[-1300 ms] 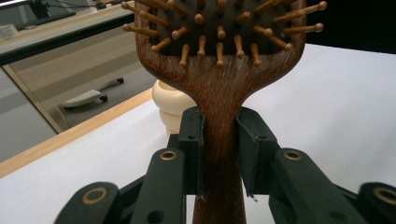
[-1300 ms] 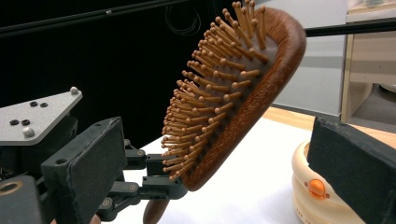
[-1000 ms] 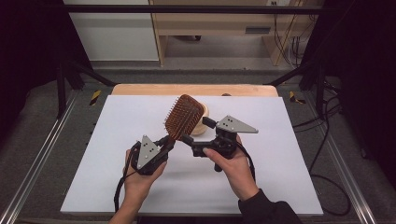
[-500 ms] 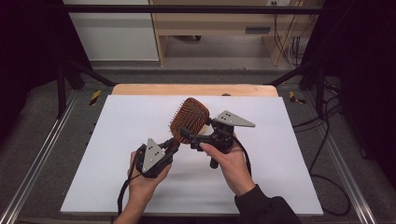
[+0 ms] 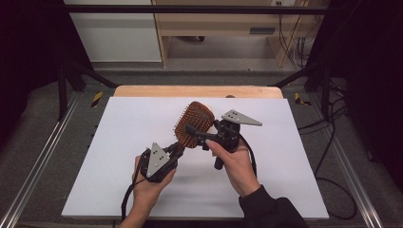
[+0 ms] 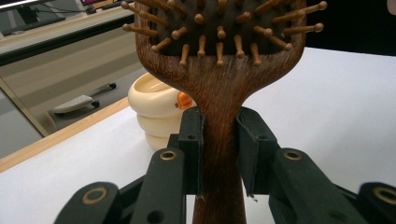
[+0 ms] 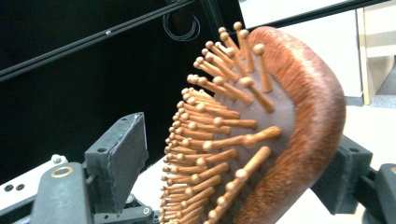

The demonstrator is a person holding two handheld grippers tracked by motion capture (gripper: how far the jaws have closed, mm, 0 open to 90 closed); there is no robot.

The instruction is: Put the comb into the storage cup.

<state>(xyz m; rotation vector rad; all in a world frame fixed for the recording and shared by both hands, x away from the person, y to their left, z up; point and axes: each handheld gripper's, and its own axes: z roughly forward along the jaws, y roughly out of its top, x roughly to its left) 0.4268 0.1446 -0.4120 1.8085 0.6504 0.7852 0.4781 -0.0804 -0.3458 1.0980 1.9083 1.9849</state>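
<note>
**Closing the second gripper on the brush head**

Your left gripper (image 5: 175,151) is clenched on the handle of the hairbrush (image 5: 194,124), both pads flat on the wood. Your right gripper (image 5: 196,135) straddles the head; its jaws have just been closing, but the bristle-side pad still stands clear, so it grasps nothing yet. Bring that pad in squarely, pressing the bristles evenly. The brush is held above the desk (image 5: 119,142), its long axis running from the left gripper up and away, head outermost.
</note>
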